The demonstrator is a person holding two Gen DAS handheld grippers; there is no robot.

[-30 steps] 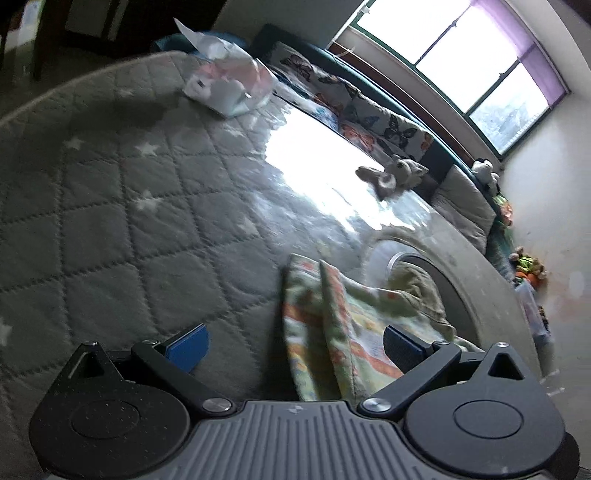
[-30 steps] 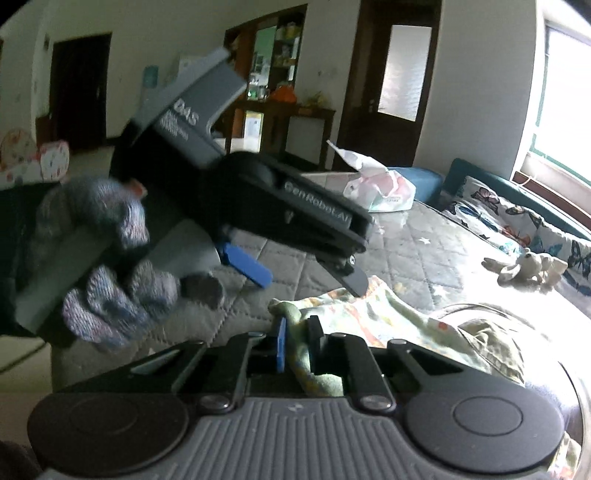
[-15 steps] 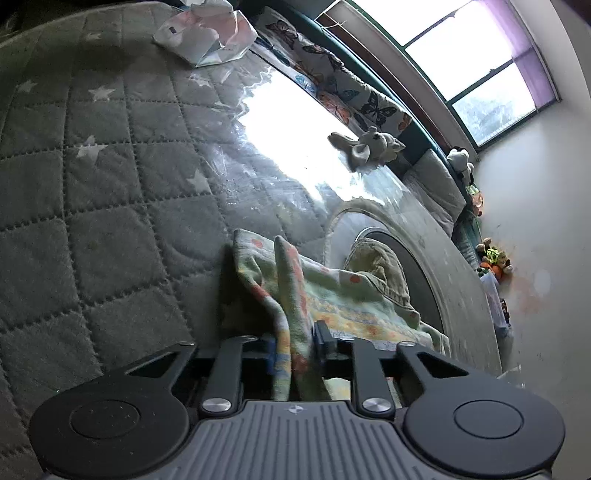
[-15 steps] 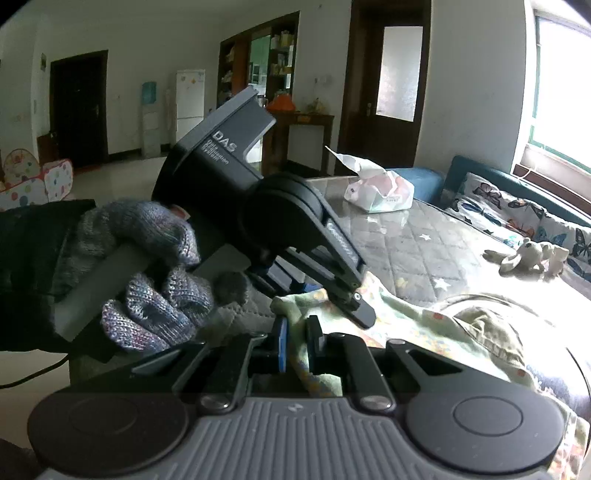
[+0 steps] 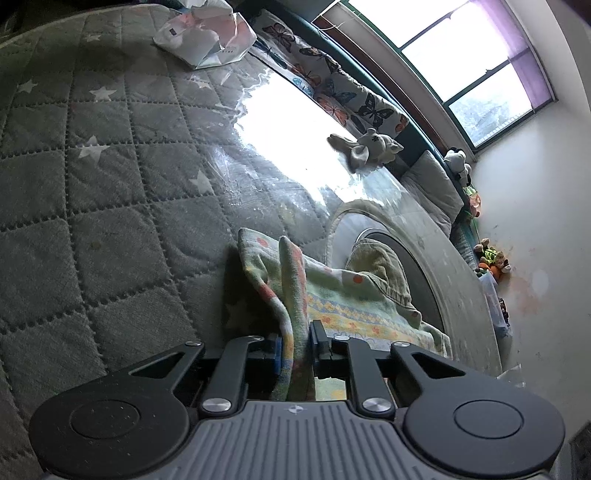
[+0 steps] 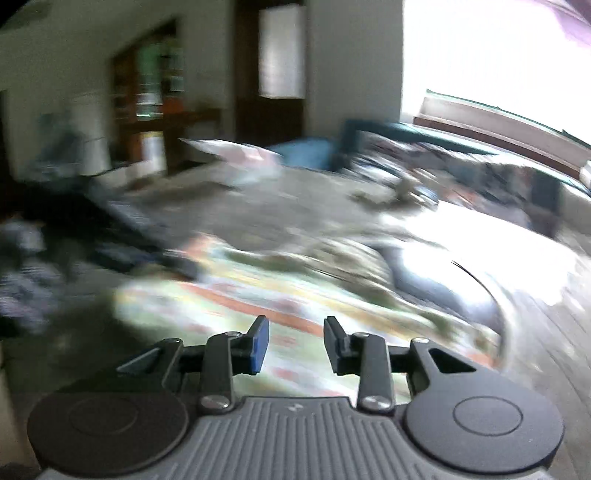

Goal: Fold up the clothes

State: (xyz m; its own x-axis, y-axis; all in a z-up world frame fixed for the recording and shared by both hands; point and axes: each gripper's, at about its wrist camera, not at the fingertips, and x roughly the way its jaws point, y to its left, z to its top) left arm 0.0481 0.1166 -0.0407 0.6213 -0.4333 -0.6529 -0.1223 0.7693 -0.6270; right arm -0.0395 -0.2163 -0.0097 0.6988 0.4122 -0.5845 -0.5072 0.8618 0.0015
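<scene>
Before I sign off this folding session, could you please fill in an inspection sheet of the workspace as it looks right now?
Surface: grey quilted cover with white stars, under a glaring clear sheet by the window.
Job's things: patterned cloth bunched, an olive corduroy garment lying on it.
Clutter: crumpled plastic bag at the far edge; plush toy.
Grippers: left gripper shut on a fold of the patterned cloth; right gripper, jaws just opening, nothing between them, above the cloth in a blurred view.
Cables: nothing seen.
Surroundings: butterfly cushions, window, more toys by the wall.
</scene>
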